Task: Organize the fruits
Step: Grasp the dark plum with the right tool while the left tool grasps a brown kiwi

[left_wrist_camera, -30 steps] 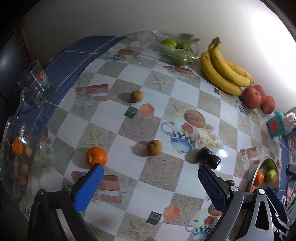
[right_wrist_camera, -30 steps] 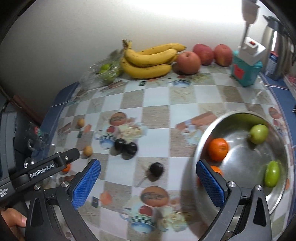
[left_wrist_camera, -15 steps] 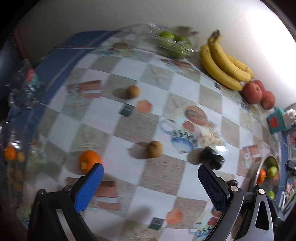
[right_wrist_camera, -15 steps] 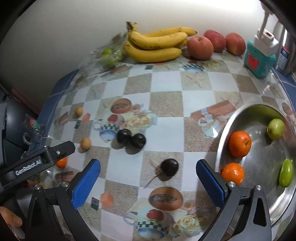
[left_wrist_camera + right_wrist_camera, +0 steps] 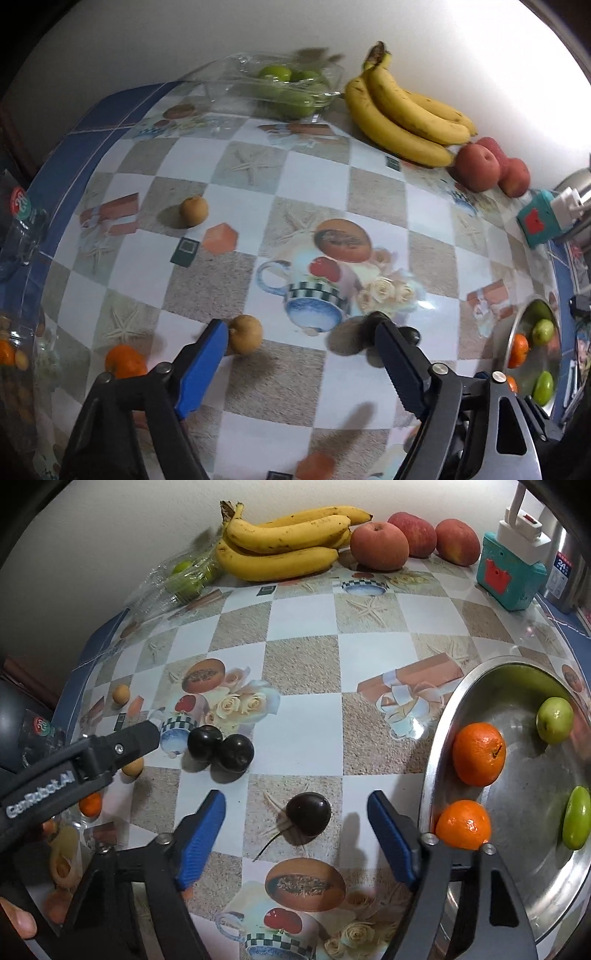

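My right claw (image 5: 295,827) hangs over the checkered tablecloth (image 5: 303,664), jaws just narrowing but not touching the dark round plum (image 5: 308,813) lying between them, beside the steel bowl (image 5: 436,746). My left claw (image 5: 299,350), jaws also closing in, has its left pad right against the small tan round fruit (image 5: 245,333), the right pad clear.

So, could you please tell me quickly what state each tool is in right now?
Left tool: open, jaws just closing, brown fruit beside one pad, not gripped.
Right tool: open, jaws just closing around dark plum, not yet pressing.
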Demonstrator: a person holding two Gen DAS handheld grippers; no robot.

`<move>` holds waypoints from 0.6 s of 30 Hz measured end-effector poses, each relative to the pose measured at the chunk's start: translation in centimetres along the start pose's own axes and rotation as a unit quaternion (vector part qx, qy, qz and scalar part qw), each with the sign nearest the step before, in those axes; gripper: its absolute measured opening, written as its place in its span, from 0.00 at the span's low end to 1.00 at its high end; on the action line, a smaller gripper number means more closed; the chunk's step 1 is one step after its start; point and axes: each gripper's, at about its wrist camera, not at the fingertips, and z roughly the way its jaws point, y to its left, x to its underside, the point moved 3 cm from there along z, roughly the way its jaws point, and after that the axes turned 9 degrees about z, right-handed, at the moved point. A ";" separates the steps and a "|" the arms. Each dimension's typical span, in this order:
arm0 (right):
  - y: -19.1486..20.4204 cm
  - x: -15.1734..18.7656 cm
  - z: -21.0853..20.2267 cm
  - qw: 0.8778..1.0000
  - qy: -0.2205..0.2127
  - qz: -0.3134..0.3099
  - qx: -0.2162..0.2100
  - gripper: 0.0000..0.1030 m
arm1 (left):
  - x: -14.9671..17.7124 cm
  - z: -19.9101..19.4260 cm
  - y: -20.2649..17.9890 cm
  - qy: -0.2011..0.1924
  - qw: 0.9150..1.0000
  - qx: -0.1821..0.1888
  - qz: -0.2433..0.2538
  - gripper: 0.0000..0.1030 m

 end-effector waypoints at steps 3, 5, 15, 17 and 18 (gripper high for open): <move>-0.3 -0.1 0.4 1.000 0.002 0.007 0.005 0.64 | 0.1 0.3 1.9 0.006 1.000 0.004 -0.030 0.71; -0.5 0.0 0.6 1.000 0.005 0.009 0.008 0.60 | 0.3 0.4 3.0 0.010 0.999 0.003 -0.043 0.66; -0.6 0.1 1.3 1.000 0.010 0.004 0.021 0.46 | 0.8 1.3 4.5 0.024 0.998 -0.014 -0.055 0.49; -0.7 0.1 1.3 1.000 0.011 0.004 0.018 0.39 | 0.9 1.3 4.5 0.025 0.998 -0.018 -0.053 0.44; -0.7 0.1 1.3 1.000 0.011 0.003 0.020 0.37 | 0.9 1.3 4.5 0.023 0.998 -0.020 -0.053 0.42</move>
